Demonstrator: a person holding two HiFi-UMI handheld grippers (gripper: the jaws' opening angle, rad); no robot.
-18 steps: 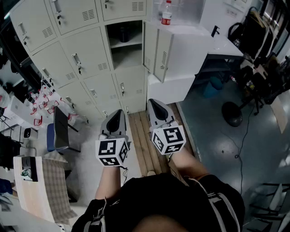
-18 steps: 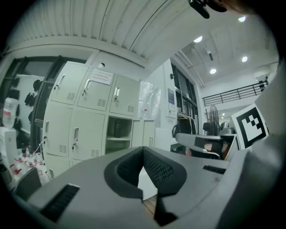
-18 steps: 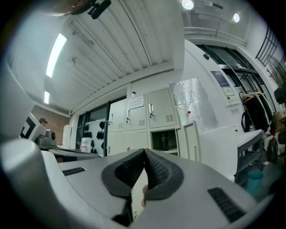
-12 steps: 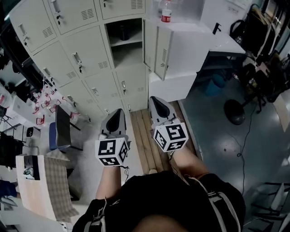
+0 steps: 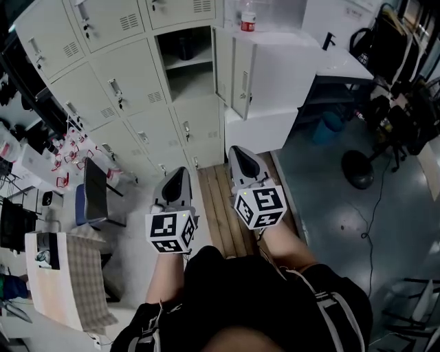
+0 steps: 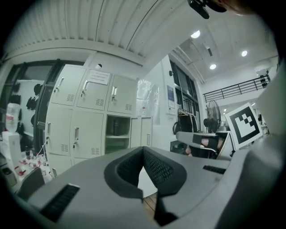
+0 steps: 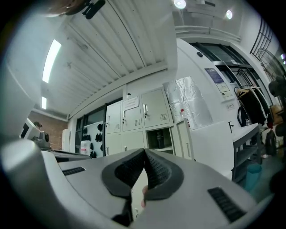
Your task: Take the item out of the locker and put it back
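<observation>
Lockers (image 5: pixel 130 75): pale grey-green throughout.
Marker cubes (image 5: pixel 170 232): white, black square patterns.
Jaws: grey shells, black ribbed pads.
Floor slats (image 5: pixel 218 206): brown wood stripes.
Bottle (image 5: pixel 248 18): red label.

Ceiling lights (image 6: pixel 195 34) and a strip light (image 7: pixel 52 54) glare overhead, yet the floor (image 5: pixel 330 206) is dim and the open locker (image 5: pixel 189 82) shadowed (gripper views bend, blackening at the edges).

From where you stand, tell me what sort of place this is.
Most likely a locker corner in a workshop or office: a wall of pale metal lockers, one open locker with a dark item on its shelf, and a white desk with a dark bag beside it.
</observation>
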